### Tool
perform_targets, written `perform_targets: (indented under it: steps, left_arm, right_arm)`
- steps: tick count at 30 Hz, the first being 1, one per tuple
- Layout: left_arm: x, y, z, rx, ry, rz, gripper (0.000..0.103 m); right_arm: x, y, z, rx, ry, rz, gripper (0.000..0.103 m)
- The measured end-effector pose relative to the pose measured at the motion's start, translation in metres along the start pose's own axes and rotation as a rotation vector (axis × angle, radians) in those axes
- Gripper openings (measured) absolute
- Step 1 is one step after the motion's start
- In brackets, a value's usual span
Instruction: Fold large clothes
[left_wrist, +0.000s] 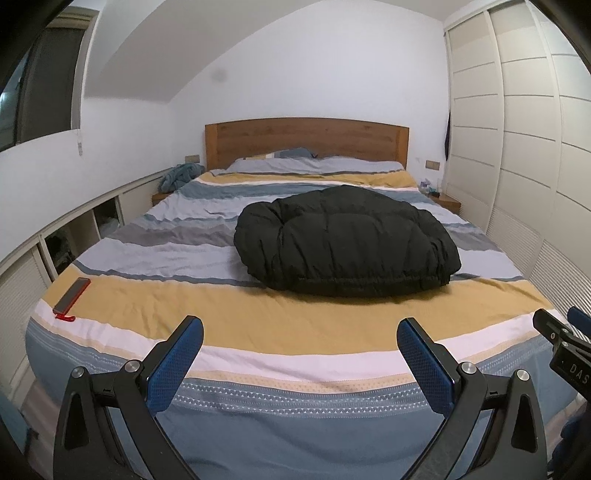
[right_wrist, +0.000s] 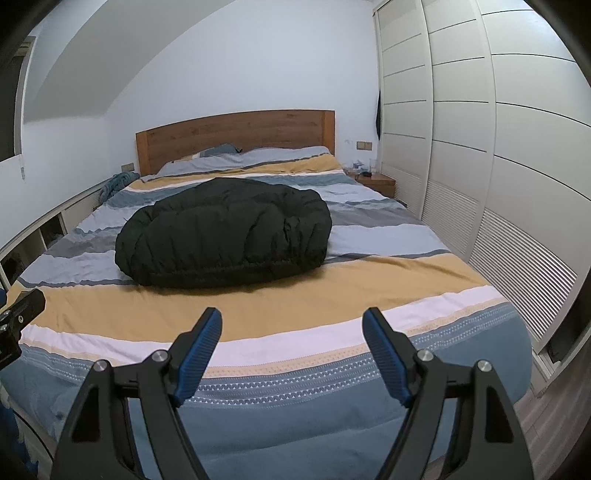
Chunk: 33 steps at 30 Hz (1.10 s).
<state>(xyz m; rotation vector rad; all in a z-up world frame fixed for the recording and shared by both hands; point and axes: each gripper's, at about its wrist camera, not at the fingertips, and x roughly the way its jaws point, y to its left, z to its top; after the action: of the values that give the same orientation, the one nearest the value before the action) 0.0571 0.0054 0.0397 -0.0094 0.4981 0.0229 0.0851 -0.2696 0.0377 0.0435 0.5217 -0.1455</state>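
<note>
Big black puffy jacket (left_wrist: 347, 242) in the middle of the frame, lying in a fat bundle on the striped bed cover (left_wrist: 295, 314). Looks already folded over, or just bunched up; hard to say which. Stretchy hem along the near edge, facing the claws.

Left gripper (left_wrist: 300, 341) at the bottom of the frame, jaws wide apart, holding nothing. Right gripper (right_wrist: 291, 332) at the bottom of its own view, also spread wide and empty. Both hanging over the foot of the bed, well apart from the jacket. Blue pads (right_wrist: 201, 354) clean and ready.

Probably the very start or the very end of the fold. If the start, then reaching in comes next.

To do it well:
- Go in low and slow, one claw to each end of the hem.
- Pinch the outer cloth only, not the bed cover under it.
- Grab a good thick bite, since puffy cloth is slippery and springs back.
- Lift both sides together so the jacket opens flat and does not twist.
- Press the air out after each fold.

Red phone (left_wrist: 72, 293) at the left of the frame, near the bed edge. Best left alone and not bumped.

Wooden headboard (left_wrist: 306, 142) at the far end, white closet doors (right_wrist: 480, 147) on the right.
</note>
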Motion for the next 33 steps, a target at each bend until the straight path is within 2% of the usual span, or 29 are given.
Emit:
perform_targets:
  steps: [13,33]
  left_arm:
    - [0.024,0.004,-0.011,-0.006,0.066,-0.011,0.102]
    - [0.041,0.007,-0.021,-0.012,0.106,-0.01,0.103]
  right_arm:
    - [0.018,-0.001,-0.006,-0.009,0.037,-0.01,0.078]
    - [0.032,-0.004,-0.008,-0.019,0.056,-0.019,0.078]
